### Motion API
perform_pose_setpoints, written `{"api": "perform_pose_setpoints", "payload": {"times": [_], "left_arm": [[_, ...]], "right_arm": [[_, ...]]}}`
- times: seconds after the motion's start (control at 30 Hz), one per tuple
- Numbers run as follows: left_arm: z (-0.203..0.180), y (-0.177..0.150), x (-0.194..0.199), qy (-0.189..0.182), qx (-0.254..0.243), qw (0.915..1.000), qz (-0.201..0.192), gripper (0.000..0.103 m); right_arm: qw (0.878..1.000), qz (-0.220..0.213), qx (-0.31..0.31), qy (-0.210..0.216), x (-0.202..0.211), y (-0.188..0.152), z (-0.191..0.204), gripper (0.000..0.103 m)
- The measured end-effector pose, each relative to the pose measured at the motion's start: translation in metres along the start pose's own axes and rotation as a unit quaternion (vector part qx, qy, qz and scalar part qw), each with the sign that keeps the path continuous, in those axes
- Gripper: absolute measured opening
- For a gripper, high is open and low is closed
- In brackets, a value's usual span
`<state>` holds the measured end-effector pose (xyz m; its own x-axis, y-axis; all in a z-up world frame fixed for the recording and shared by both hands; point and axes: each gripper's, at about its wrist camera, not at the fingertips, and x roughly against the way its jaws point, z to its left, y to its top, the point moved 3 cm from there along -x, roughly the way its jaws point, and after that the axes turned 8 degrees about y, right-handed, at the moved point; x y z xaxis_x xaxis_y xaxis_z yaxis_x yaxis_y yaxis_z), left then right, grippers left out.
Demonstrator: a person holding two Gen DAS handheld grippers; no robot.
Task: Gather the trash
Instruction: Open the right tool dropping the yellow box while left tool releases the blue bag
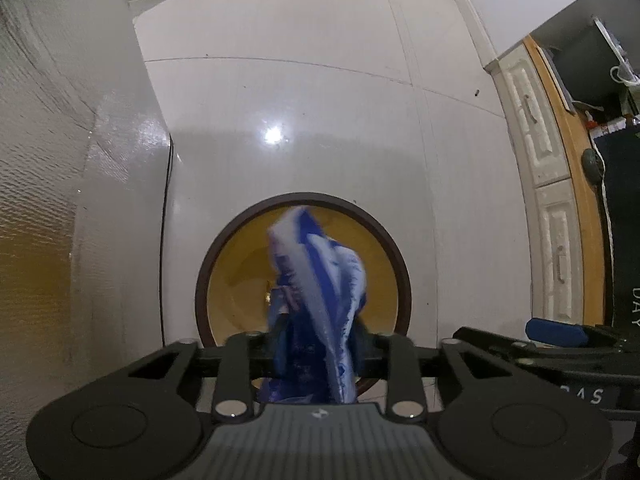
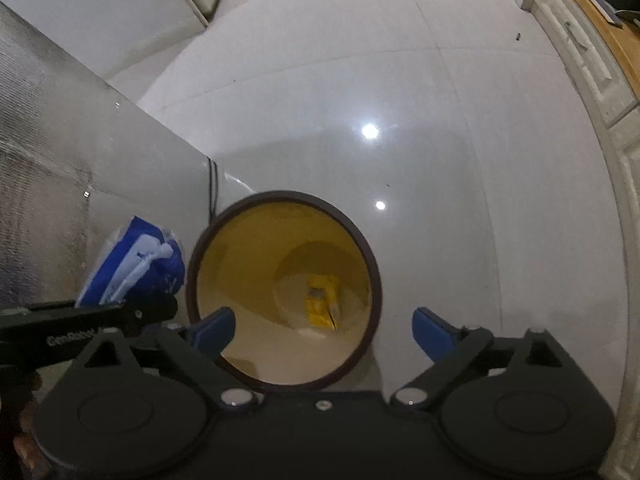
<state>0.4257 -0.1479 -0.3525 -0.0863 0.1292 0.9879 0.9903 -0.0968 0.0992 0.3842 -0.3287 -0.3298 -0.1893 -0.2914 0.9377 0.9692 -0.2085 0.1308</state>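
Left gripper (image 1: pixel 316 344) clamps the blue wrapper (image 1: pixel 316 280) above the bin (image 1: pixel 208 264); right gripper (image 2: pixel 322 330) gapes empty: release squarely over the mouth

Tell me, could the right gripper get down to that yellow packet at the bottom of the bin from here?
Probably yes. The right gripper is open and empty above the bin, and nothing covers the yellow packet. The blue wrapper in the left gripper sits off to the side.
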Motion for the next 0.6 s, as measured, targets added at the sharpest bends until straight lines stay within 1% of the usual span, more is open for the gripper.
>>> {"api": "perform_pose_setpoints", "payload": {"times": [0.07, 0.1, 0.13, 0.17, 0.23, 0.4, 0.6], "left_arm": [[-0.001, -0.001, -0.002, 0.004, 0.0, 1.0, 0.003, 0.049], [0.0, -0.002, -0.004, 0.007, 0.001, 1.0, 0.006, 0.061], [0.001, -0.003, -0.005, 0.013, 0.003, 0.9999, 0.007, 0.076], [0.001, -0.003, -0.005, 0.021, 0.002, 0.9998, 0.007, 0.086], [0.002, -0.005, -0.007, 0.037, -0.002, 0.9993, 0.006, 0.088], [0.008, -0.009, -0.008, 0.054, 0.004, 0.9984, 0.018, 0.101], [0.012, -0.011, -0.002, 0.07, 0.001, 0.9973, 0.025, 0.103]], "right_arm": [[1.0, 0.008, 0.002, -0.009, 0.0, -0.002, -0.002, 0.099], [1.0, 0.011, 0.004, -0.012, 0.001, -0.004, -0.002, 0.099], [1.0, 0.014, 0.005, -0.015, 0.001, -0.005, -0.003, 0.1], [1.0, 0.015, 0.007, -0.017, 0.002, -0.005, -0.004, 0.1], [1.0, 0.016, 0.008, -0.021, 0.004, -0.006, -0.006, 0.101], [0.999, 0.02, 0.015, -0.028, 0.003, -0.007, -0.002, 0.103], [0.999, 0.019, 0.018, -0.035, 0.006, -0.007, -0.002, 0.103]]}}
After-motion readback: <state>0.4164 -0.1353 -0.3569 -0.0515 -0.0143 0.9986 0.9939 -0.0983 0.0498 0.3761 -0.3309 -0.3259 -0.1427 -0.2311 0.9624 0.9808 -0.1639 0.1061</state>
